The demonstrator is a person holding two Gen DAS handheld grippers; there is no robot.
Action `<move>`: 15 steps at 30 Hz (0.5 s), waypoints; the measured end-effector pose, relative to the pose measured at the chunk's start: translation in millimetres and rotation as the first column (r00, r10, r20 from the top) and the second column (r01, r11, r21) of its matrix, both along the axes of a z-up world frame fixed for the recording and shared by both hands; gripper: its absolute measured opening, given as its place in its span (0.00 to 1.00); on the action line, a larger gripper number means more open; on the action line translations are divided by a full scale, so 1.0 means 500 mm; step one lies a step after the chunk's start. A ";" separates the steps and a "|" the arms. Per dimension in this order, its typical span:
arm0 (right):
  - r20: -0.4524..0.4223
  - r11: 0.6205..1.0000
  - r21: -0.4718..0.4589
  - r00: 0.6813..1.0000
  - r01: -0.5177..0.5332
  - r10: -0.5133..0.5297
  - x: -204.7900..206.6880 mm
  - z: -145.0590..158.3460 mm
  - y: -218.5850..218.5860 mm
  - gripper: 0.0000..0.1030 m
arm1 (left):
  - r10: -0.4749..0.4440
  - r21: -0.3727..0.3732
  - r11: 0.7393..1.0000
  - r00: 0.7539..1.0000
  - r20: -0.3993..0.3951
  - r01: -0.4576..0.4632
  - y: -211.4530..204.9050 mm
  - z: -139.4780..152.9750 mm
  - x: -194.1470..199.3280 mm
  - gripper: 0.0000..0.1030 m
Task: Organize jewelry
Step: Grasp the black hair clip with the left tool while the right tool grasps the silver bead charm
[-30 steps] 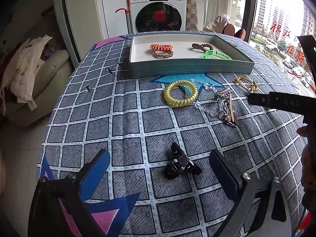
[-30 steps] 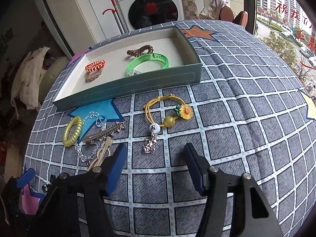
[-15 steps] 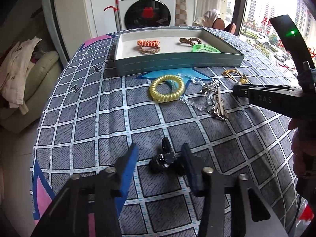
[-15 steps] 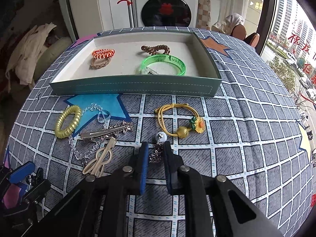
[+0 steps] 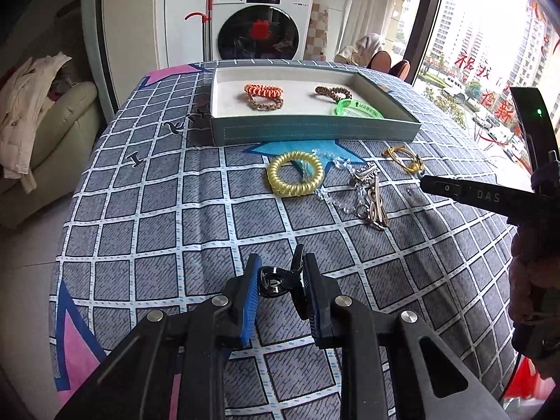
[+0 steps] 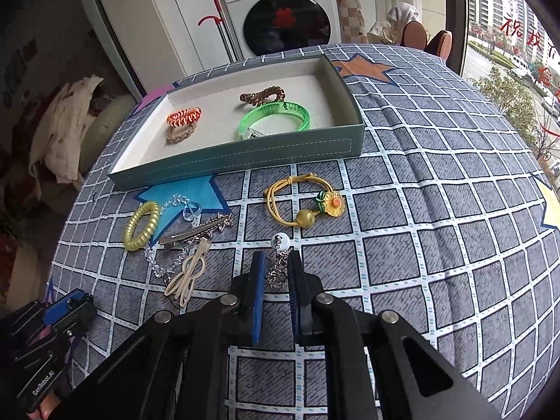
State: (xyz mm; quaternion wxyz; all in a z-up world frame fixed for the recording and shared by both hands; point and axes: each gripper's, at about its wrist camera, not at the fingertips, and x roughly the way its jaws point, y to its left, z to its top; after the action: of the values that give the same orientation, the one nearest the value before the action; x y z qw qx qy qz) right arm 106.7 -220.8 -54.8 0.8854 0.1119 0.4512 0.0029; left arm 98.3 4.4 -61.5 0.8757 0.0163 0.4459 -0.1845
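We are reading "Panasonic" on the white washing machine (image 5: 260,24), though its small panel print is staying illegible. We are making out "DAS" on the black arm of the right gripper (image 5: 488,196), and "GenRobot.AI" on the body of the left gripper (image 6: 43,383). We are seeing red Chinese characters on the window (image 5: 483,84).
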 end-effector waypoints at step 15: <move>0.051 0.998 0.066 0.999 -0.009 0.006 0.005 0.067 -0.036 0.14 | 0.005 -0.047 0.999 0.999 0.043 -0.003 0.002 0.076 0.057 0.43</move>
State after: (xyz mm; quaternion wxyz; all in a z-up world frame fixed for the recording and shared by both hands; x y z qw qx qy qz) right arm 109.3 -238.7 -21.5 0.8924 0.1394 0.4285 0.0240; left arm 126.9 5.5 -23.4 0.8857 -0.0010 0.4223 -0.1929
